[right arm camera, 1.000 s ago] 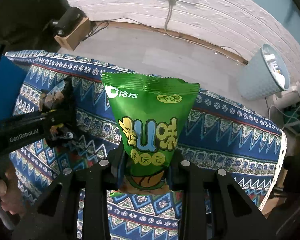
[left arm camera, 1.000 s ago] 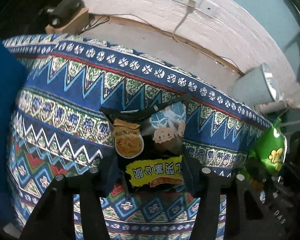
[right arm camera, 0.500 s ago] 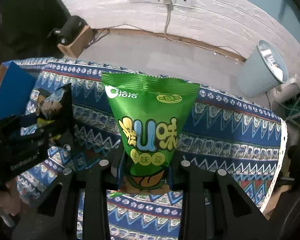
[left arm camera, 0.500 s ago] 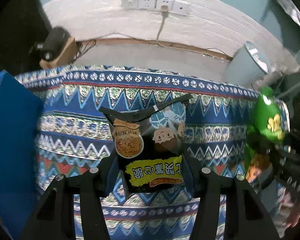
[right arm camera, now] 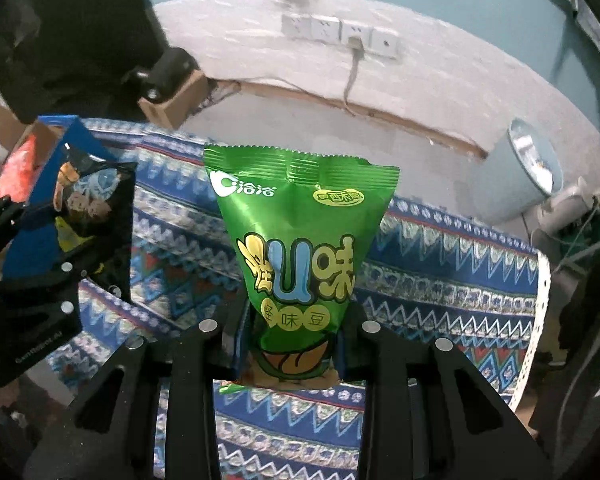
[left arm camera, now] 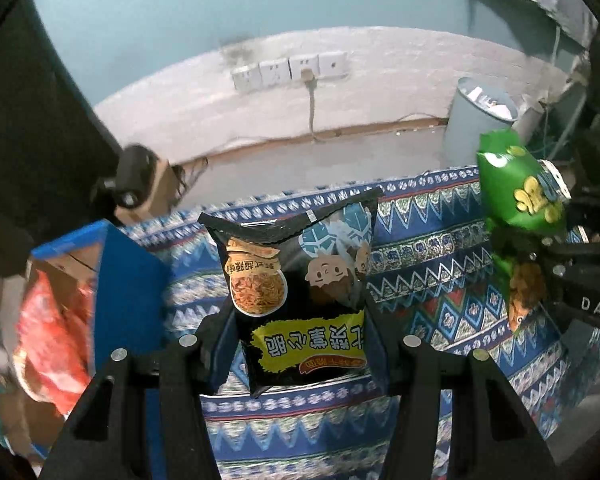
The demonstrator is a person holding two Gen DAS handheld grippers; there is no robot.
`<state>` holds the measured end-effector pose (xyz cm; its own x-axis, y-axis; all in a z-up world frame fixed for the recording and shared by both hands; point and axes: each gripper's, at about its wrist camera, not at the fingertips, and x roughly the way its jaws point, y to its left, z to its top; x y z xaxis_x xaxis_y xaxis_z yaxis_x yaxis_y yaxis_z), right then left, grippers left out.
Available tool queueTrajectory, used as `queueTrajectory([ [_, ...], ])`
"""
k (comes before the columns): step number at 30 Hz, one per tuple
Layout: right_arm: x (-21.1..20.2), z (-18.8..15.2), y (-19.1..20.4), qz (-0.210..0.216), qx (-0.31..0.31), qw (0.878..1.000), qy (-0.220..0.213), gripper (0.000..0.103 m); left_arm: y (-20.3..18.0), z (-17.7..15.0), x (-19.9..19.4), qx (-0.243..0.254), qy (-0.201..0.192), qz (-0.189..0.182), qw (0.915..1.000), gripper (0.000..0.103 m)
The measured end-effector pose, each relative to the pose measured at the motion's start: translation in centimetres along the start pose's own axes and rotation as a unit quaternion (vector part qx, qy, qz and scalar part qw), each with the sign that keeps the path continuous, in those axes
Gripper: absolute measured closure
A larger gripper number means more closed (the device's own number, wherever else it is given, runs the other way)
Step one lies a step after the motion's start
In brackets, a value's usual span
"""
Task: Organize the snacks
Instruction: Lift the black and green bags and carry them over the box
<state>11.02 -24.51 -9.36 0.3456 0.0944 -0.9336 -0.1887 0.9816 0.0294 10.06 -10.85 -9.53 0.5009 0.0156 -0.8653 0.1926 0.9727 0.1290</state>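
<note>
My left gripper [left arm camera: 300, 344] has its fingers [left arm camera: 220, 344] closed on the lower edge of one black snack bag [left arm camera: 296, 300]. The bag stands upright above the patterned tabletop [left arm camera: 440, 280], its long axis running away from me and its sealed top pointing toward the wall; the yellow label reads upside down from this camera. My right gripper [right arm camera: 292, 344] has its fingers [right arm camera: 236, 336] pinched on the bottom of one green snack bag [right arm camera: 300, 248], which is also upright with its crimped top toward the wall and its print the right way up. In the left wrist view that green bag shows at the far right edge, well apart from the black one.

Compared with a second ago, both cameras look higher: more teal wall shows above the row of four wall sockets [left arm camera: 288, 70], and the tabletop sits lower in each picture. A blue box [left arm camera: 128, 276] has come into view on the left, just beside the black bag, with red packets [left arm camera: 52, 332] inside it; they are too blurred to count. Both grips look unchanged.

So I count two held bags, one per gripper, one blue box, and one pale grey bin [right arm camera: 520, 172] on the floor beyond the tabletop.
</note>
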Motion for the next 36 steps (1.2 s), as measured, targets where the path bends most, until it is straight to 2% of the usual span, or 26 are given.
queueTrajectory([
  [8, -3.0, 0.3, 4.9, 0.010, -0.051, 0.998, -0.030, 0.072, 2.3, -1.7, -4.4, 0.030, -0.036, 0.011, 0.9988, 0.047],
  [15, -4.8, 0.4, 8.1, 0.026, -0.083, 0.995, -0.049, 0.072, 4.4, -3.4, -6.8, 0.039, -0.052, 0.022, 0.9976, 0.047],
  [28, -5.8, 1.3, 12.2, 0.051, -0.110, 0.990, -0.069, 0.073, 10.3, -5.8, -10.0, -0.016, -0.083, 0.001, 0.9964, 0.047],
  [36, -5.6, 3.1, 14.8, 0.060, -0.132, 0.987, -0.076, 0.073, 15.2, -6.7, -10.5, -0.064, -0.085, -0.018, 0.9942, 0.047],
])
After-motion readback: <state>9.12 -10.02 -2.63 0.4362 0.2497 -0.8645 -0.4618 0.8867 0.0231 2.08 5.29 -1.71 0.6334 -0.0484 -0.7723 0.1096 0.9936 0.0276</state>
